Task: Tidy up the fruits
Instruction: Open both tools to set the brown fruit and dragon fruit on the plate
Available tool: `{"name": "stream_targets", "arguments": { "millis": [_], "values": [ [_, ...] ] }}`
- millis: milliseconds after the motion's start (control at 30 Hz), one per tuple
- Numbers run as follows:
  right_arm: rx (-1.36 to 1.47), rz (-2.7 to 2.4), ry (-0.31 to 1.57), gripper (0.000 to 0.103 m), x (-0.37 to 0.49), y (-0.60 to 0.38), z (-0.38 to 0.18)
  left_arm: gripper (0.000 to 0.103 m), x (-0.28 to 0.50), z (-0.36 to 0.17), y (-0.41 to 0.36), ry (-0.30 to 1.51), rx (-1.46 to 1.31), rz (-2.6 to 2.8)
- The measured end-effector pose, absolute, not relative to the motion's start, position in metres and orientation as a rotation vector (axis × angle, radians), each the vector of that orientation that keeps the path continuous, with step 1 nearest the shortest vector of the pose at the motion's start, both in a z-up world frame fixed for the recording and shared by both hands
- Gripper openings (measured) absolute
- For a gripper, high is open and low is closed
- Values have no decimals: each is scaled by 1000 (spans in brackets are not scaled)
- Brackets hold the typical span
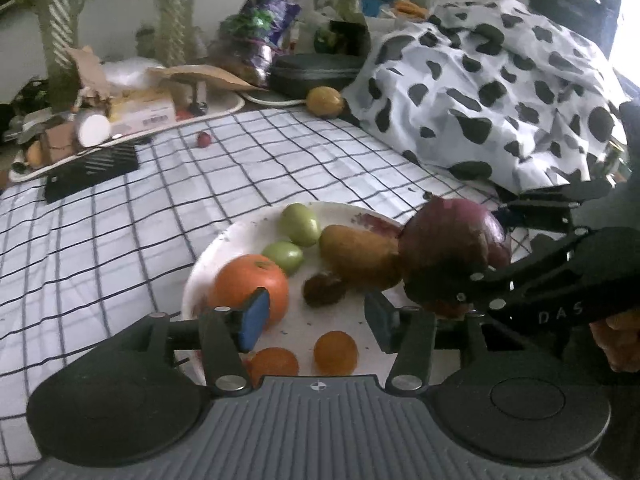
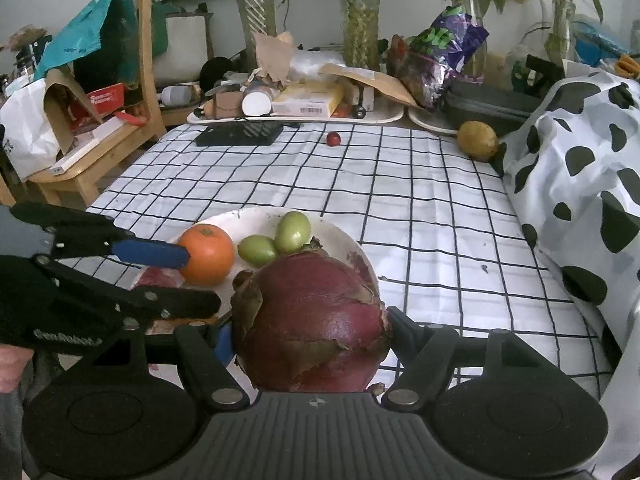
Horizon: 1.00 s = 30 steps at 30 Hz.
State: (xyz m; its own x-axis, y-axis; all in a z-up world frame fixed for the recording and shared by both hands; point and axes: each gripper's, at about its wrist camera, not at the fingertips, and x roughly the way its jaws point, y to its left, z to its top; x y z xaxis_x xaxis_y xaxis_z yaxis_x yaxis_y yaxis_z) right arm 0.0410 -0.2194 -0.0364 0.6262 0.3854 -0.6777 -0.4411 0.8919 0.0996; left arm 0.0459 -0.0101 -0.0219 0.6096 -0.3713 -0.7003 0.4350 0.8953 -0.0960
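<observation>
**Dragon fruit held over a crowded plate**

Left wrist view, left to right: left gripper point(image 1: 316, 322) hovering over the near part of the round white plate point(image 1: 236, 236), jaws spread and holding nothing, blue pad just beside the round orange fruit point(image 1: 250, 286). Farther right, two small green fruits point(image 1: 298, 220), a brown oval kiwi point(image 1: 360, 254), then the large dark-red scaly dragon fruit point(image 1: 454, 254) pinched in the right gripper point(image 2: 312, 324) above the plate's right edge.

Likely risks: little bare plate left, so setting down could knock the kiwi or roll fruit off the rim; grippers near enough to collide.
</observation>
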Motion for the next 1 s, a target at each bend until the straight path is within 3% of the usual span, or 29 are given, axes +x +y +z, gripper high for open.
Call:
{"name": "stream_targets", "arguments": {
  "millis": [467, 567, 633, 933, 1000],
  "values": [
    [-182, 589, 815, 76, 35, -190, -49, 51, 30, -13, 4, 792, 62, -367],
    [-206, 587, 821, 81, 35, -185, -53, 51, 28, -13, 4, 793, 61, -360],
    [-167, 594, 779, 103, 33, -188, -48, 51, 28, -12, 4, 788, 54, -352],
    [-121, 504, 785, 103, 28, -200, -40, 52, 13, -3, 16, 792, -27, -293],
    [-123, 476, 798, 103, 22, -201, -39, 59, 7, -1, 15, 790, -17, -280]
  ]
}}
